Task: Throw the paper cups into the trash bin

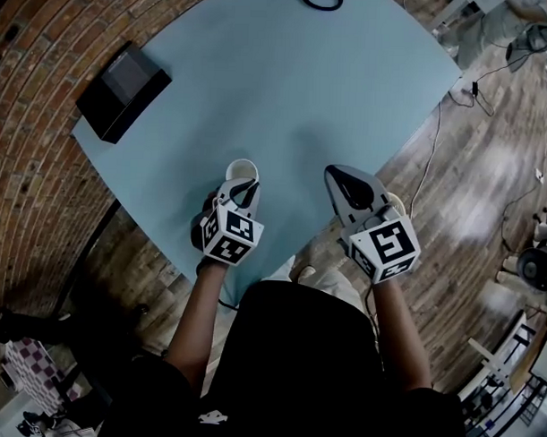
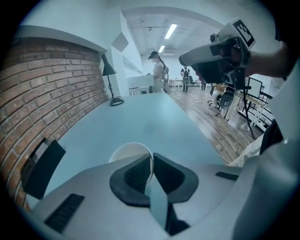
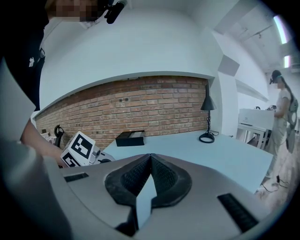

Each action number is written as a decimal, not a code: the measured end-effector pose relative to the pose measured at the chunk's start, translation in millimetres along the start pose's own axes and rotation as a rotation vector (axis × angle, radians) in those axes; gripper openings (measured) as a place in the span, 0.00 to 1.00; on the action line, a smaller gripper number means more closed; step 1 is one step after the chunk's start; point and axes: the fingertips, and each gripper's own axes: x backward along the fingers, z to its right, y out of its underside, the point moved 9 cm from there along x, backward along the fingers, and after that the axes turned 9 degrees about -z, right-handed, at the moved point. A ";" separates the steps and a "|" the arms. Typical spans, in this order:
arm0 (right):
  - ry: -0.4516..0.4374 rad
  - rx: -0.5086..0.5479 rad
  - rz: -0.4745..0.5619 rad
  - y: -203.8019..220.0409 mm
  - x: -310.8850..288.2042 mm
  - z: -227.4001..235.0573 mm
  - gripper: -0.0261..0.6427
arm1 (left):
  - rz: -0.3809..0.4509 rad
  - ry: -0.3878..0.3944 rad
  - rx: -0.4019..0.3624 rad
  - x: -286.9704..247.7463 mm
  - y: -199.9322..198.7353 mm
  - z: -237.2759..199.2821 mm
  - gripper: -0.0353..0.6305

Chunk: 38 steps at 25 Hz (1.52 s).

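Note:
A white paper cup point(image 1: 242, 170) stands upright near the front edge of the light blue table point(image 1: 287, 79). My left gripper point(image 1: 246, 190) is shut on the near rim of the paper cup point(image 2: 129, 152), one pad inside the wall and one outside, as the left gripper point(image 2: 151, 159) view shows. My right gripper point(image 1: 342, 175) hovers to the cup's right, over the table's front corner. In the right gripper view its pads point(image 3: 150, 157) meet with nothing between them. No trash bin shows in any view.
A black box point(image 1: 123, 90) lies at the table's left edge, close to the brick wall point(image 1: 34, 160). A black desk lamp point(image 2: 110, 79) stands at the far end. A cable point(image 1: 433, 147) runs over the wooden floor on the right. A person point(image 2: 157, 70) stands far off.

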 end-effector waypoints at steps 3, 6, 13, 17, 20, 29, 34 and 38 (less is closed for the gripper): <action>0.023 -0.010 0.004 -0.7 5.5 1.2 0.05 | 0.040 0.023 -0.023 8.2 -10.7 -0.2 0.10; 0.071 -0.023 0.003 2.3 17.2 8.2 0.05 | 0.095 0.060 -0.047 12.3 -28.1 0.5 0.10; 0.183 -0.072 0.005 19.3 54.4 33.4 0.05 | 0.167 0.154 -0.128 0.0 -69.0 21.4 0.10; 0.228 -0.099 0.017 29.2 80.1 45.7 0.05 | 0.180 0.195 -0.159 0.0 -89.5 41.6 0.10; 0.248 -0.116 0.030 39.6 99.1 52.6 0.05 | 0.193 0.198 -0.186 4.5 -103.0 57.7 0.10; 0.305 -0.158 0.062 78.8 164.6 71.4 0.05 | 0.194 0.218 -0.276 5.4 -136.6 120.2 0.10; 0.323 -0.199 0.086 101.2 199.5 87.1 0.05 | 0.188 0.250 -0.317 0.0 -152.8 159.2 0.10; 0.356 -0.234 0.095 120.8 230.1 99.4 0.05 | 0.190 0.288 -0.315 -6.1 -167.3 188.0 0.10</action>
